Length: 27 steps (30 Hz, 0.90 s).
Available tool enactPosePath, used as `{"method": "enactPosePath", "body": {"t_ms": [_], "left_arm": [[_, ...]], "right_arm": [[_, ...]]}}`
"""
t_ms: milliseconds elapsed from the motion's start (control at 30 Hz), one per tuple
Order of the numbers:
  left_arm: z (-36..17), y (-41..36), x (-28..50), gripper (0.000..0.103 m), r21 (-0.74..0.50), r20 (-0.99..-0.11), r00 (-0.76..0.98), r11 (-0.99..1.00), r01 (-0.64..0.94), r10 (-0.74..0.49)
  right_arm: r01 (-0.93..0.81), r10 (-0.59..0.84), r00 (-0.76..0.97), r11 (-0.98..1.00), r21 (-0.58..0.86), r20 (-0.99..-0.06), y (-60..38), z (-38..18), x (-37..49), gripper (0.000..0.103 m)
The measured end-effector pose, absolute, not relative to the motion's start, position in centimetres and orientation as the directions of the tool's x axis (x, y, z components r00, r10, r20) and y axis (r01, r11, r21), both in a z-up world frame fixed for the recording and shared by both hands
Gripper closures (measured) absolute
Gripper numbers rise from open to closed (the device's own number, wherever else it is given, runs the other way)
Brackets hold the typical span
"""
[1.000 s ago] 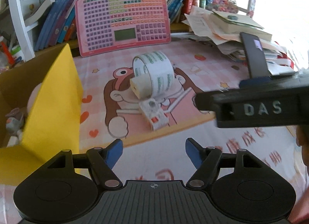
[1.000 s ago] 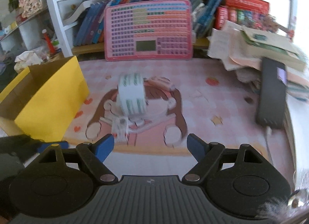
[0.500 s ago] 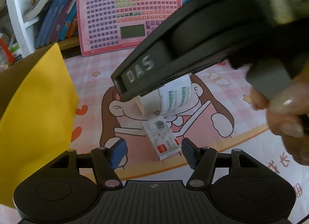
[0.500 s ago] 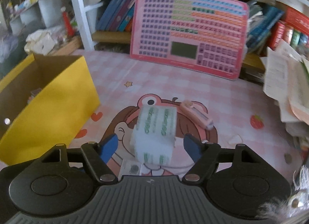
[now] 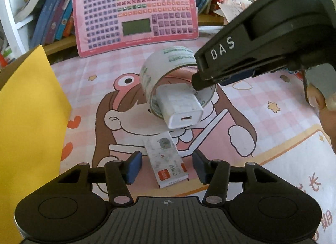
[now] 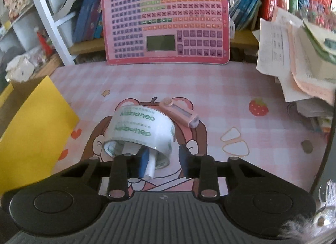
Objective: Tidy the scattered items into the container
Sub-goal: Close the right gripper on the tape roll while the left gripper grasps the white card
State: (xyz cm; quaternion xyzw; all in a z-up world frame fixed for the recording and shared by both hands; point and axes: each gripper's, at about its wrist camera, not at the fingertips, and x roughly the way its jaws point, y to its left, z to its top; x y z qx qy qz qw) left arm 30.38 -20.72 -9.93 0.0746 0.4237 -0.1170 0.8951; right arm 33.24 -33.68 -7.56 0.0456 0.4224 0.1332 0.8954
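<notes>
Worktop [image 6: 210, 80]: covered with a pink checked cartoon mat; a bookshelf stands behind it.

Yellow box [image 5: 27, 118]: the container, at the left edge of the worktop, open at the top. Its contents cannot be made out.

Tape roll [image 6: 142, 128]: clear tape with green lettering, standing on its edge at the middle of the mat. A white charger [image 5: 180, 107] sits in its hole, one end sticking out toward the left wrist camera.

Small card packet [image 5: 166, 157]: white with a red patch, lying flat on the mat just in front of the tape roll.

Pink cutter [image 6: 178, 113]: lies on the mat just behind the tape roll, apart from both claws.

Left claw [image 5: 167, 166]: low over the mat, its blue pads on either side of the card packet with a gap on each side. Jaws closing, pads not yet on the packet.

Right claw [image 6: 161, 160]: reaches in from the right. One blue pad is inside the roll's hole beside the charger, the other outside the wall of the roll. Jaws closing with the tape wall between them; a gap shows at the outer pad, so nothing is gripped. A hand [image 5: 321, 99] holds its handle.

Pink keyboard toy [image 6: 166, 19]: leans upright against the shelf at the back.

Stack of papers [image 6: 294, 54]: piled at the right rear.
</notes>
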Motion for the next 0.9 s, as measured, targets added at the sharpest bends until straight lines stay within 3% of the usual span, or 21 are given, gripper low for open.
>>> {"method": "enactPosePath", "body": {"t_ms": [233,567,667,900], "left_arm": [[-10.0,-20.4,30.5,0.062,0.024,-0.775,0.613,0.962,0.27,-0.152],[-9.9,-19.7,30.8,0.074,0.016,-0.778,0.609,0.965,0.262,-0.153],[-9.9,-19.6,30.6,0.074,0.017,-0.773,0.615,0.964,0.265,-0.155],[-10.0,-19.0,30.2,0.075,0.011,-0.765,0.62,0.959,0.285,-0.175]], "right_arm": [[-0.272,0.264,0.631,0.956,0.111,-0.73,-32.4,-7.3,33.7,0.066],[-0.405,0.249,0.652,0.913,-0.052,-0.716,-30.3,-7.8,34.9,0.065],[-0.388,0.254,0.635,0.921,-0.017,-0.73,-30.9,-7.7,34.2,0.059],[-0.421,0.325,0.646,0.907,0.033,-0.691,-32.5,-6.6,31.9,0.033]]}}
